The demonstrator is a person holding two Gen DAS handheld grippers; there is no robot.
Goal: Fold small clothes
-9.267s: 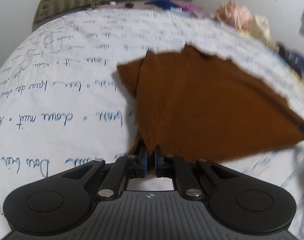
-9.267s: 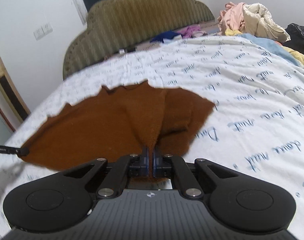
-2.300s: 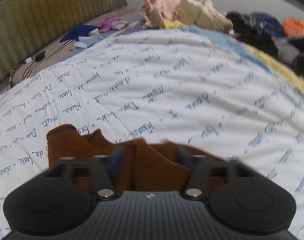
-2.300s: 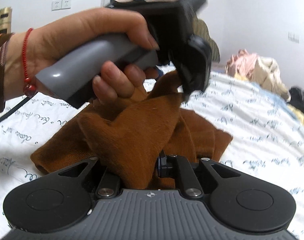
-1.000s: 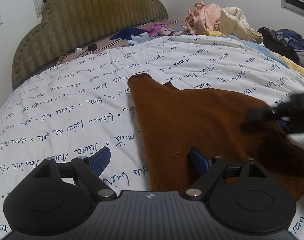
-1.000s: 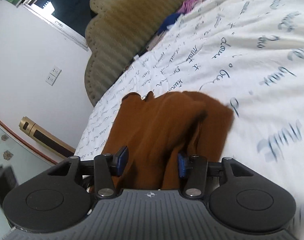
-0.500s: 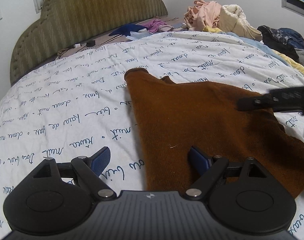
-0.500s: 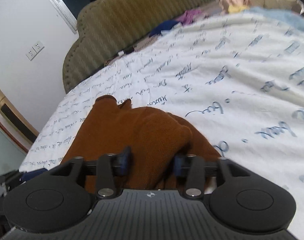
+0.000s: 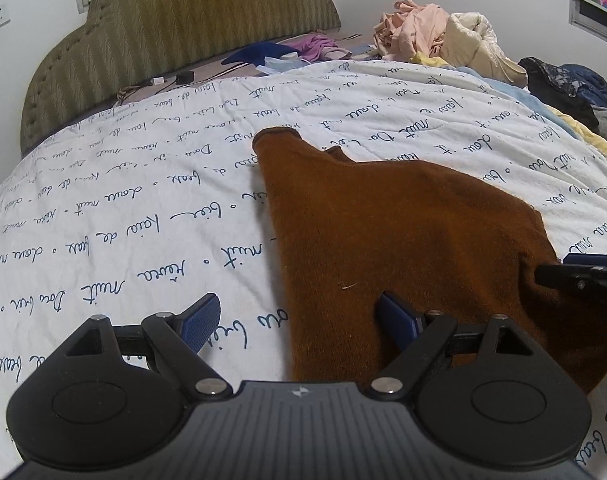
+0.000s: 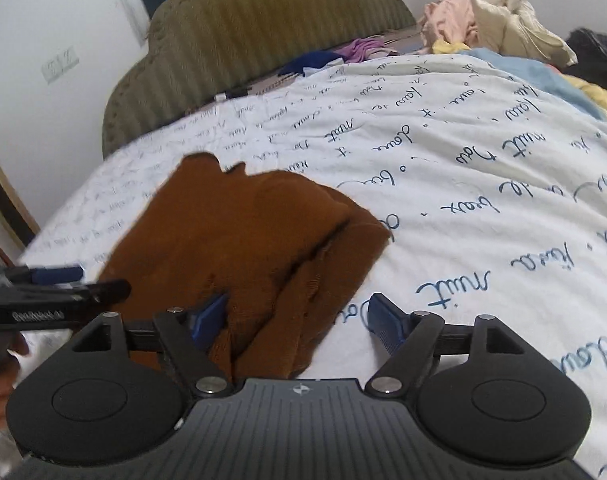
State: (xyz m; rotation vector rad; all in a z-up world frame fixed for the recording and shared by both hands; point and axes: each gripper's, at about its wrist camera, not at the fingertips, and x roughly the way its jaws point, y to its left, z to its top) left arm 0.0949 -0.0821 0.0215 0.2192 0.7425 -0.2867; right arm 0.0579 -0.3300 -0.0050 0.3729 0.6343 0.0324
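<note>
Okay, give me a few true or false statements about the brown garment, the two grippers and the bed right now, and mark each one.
1. The brown garment lies on a white quilt printed with blue handwriting. True.
2. The left hand-held gripper is clamped shut on the garment. False: its jaws stand wide apart, gripping nothing.
3. The right hand-held gripper has its jaws opening, with the garment's near edge between them, not pinched. True.
4. The headboard is bright red. False: it is olive green.
5. A heap of pink and cream clothes sits at the far end of the bed. True.
</note>
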